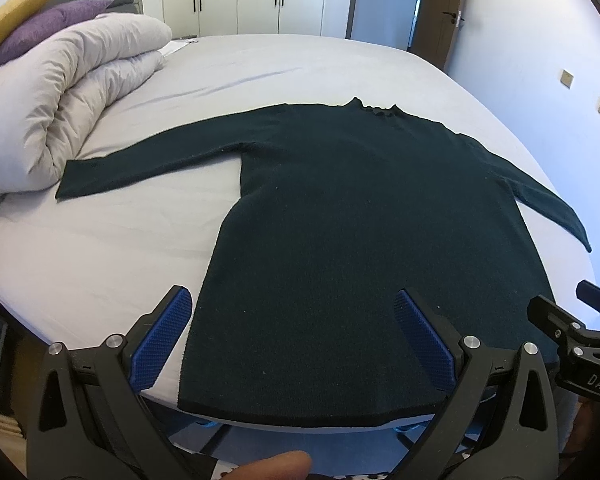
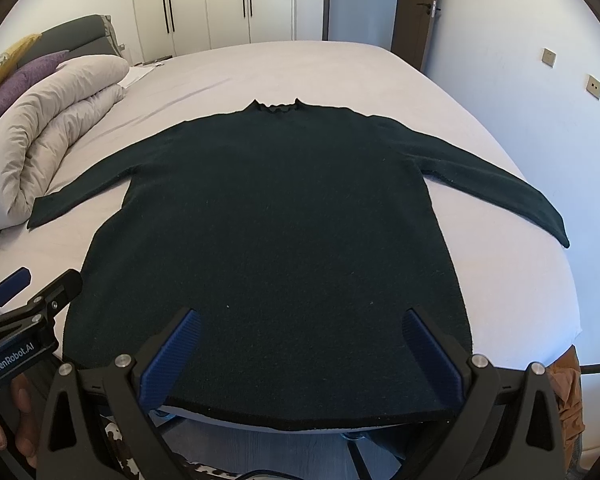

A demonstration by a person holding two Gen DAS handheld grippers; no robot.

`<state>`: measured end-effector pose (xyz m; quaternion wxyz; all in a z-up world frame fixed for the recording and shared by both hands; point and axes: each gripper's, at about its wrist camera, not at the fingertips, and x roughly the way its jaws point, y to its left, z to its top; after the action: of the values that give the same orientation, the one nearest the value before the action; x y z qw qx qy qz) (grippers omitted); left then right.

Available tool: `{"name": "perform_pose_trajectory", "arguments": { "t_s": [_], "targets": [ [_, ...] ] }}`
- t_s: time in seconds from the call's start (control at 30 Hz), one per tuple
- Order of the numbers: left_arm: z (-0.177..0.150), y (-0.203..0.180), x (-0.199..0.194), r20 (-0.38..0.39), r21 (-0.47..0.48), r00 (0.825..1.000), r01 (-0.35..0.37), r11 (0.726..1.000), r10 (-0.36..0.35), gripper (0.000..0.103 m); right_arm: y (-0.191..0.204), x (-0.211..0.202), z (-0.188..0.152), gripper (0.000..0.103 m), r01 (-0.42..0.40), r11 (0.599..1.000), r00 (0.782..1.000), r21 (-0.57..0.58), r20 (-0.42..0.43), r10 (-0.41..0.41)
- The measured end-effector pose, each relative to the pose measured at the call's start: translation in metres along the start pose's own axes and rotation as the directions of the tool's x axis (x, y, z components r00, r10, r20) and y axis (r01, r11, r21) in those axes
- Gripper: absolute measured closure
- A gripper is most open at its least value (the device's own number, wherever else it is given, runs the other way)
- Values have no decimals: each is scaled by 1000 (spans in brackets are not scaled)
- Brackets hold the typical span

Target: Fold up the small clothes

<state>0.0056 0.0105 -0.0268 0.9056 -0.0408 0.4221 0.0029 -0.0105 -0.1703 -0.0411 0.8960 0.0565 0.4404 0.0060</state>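
Note:
A dark green long-sleeved sweater (image 1: 360, 220) lies flat on the bed, collar far, hem at the near edge, both sleeves spread outward. It also shows in the right wrist view (image 2: 276, 232). My left gripper (image 1: 294, 300) is open and empty, hovering above the hem's left part. My right gripper (image 2: 302, 316) is open and empty above the hem's right part. The right gripper shows at the right edge of the left wrist view (image 1: 572, 332). The left gripper shows at the left edge of the right wrist view (image 2: 32, 300).
The bed has a light grey sheet (image 1: 260, 68). A rolled pale duvet (image 1: 64, 100) with purple and yellow pillows (image 1: 48, 24) lies at the left, near the left sleeve's cuff. A white wall (image 2: 540, 60) runs along the bed's right side. Wardrobes stand beyond.

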Motion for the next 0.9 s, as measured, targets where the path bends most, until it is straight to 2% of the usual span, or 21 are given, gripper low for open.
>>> {"name": "perform_pose_trajectory", "arguments": {
  "t_s": [0.1, 0.27, 0.4, 0.5, 0.57, 0.6, 0.7, 0.77, 0.8, 0.83, 0.9],
  "targets": [
    [1, 7, 6, -9, -14, 1000, 19, 1000, -19, 0, 3, 2, 2, 0, -1, 1000, 1000, -4, -10, 1],
    [4, 34, 22, -36, -98, 997, 66, 993, -69, 0, 3, 8, 6, 0, -13, 1000, 1000, -2, -18, 13],
    [6, 59, 33, -33, -170, 992, 113, 979, -120, 0, 0, 10, 10, 0, -64, 998, 998, 25, -4, 64],
    [11, 82, 41, -4, -248, 973, 221, 943, -230, 0, -1, 9, 13, 0, -125, 991, 992, 46, 23, 124],
    [14, 97, 48, 47, -292, 935, 349, 890, -352, 0, 0, 9, 16, 0, -152, 987, 988, 52, 43, 150],
    [16, 104, 53, 42, -322, 927, 365, 874, -372, 0, 0, 8, 18, 0, -168, 984, 985, 54, 55, 165],
    [25, 127, 70, 14, -384, 929, 347, 856, -370, 0, -2, 10, 23, 0, -205, 977, 977, 64, 79, 200],
    [31, 158, 82, 53, -465, 926, 355, 811, -375, 0, -5, 12, 27, 0, -239, 967, 968, 84, 95, 231],
    [33, 174, 88, 80, -519, 920, 367, 772, -384, 0, -7, 12, 29, 0, -262, 960, 962, 96, 105, 252],
    [36, 200, 96, 126, -608, 914, 378, 698, -386, 0, -9, 13, 31, 0, -276, 955, 958, 105, 114, 264],
    [40, 233, 106, 194, -693, 904, 401, 599, -381, 0, -12, 15, 34, 0, -298, 946, 951, 124, 127, 283]
  ]
}}
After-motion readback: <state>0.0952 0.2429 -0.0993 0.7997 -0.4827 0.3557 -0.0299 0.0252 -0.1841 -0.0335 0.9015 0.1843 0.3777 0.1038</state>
